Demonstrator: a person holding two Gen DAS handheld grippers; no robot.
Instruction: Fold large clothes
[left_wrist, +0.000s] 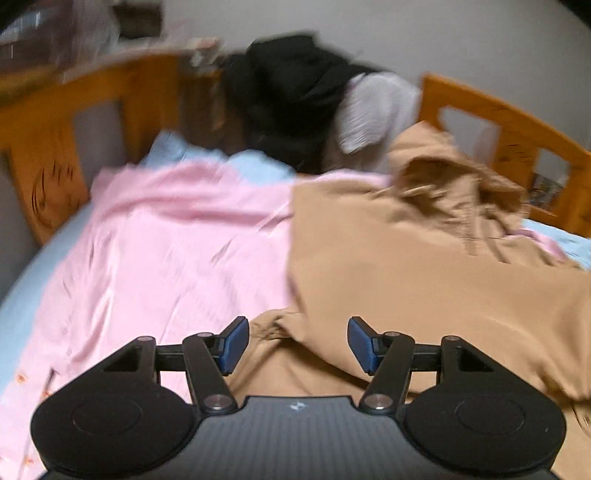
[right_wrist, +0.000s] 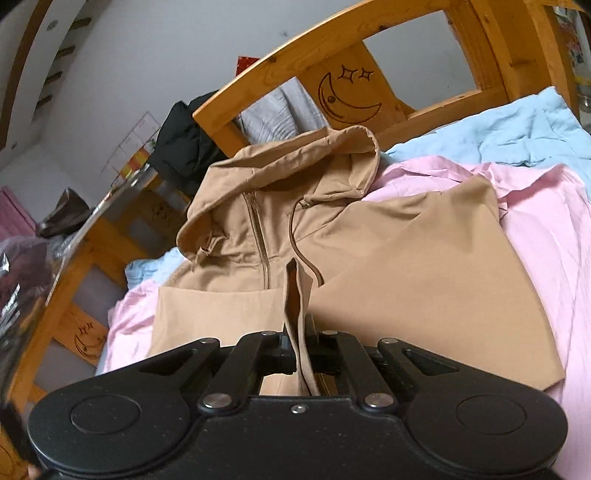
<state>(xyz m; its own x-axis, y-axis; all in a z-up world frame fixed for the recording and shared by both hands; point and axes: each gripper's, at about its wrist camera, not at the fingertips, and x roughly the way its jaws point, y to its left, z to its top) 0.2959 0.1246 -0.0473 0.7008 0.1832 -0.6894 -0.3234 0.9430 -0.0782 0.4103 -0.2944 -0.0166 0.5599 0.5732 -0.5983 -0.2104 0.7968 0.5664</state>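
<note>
A tan hooded jacket lies spread on a pink sheet that covers the bed, with its hood toward the wooden headboard, the one carved with a moon and stars, and its zipper running down the front. The right claw is closed tight on a narrow upright fold of the jacket's fabric, which stands up between its fingers. The left claw is spread wide with its blue pads well apart, holding nothing; it hovers just above a rumpled edge of the jacket, near where tan cloth meets the pink sheet. A light blue blanket shows beyond the pink sheet toward the headboard. Dark clothing is heaped over the far bed rail.
</note>
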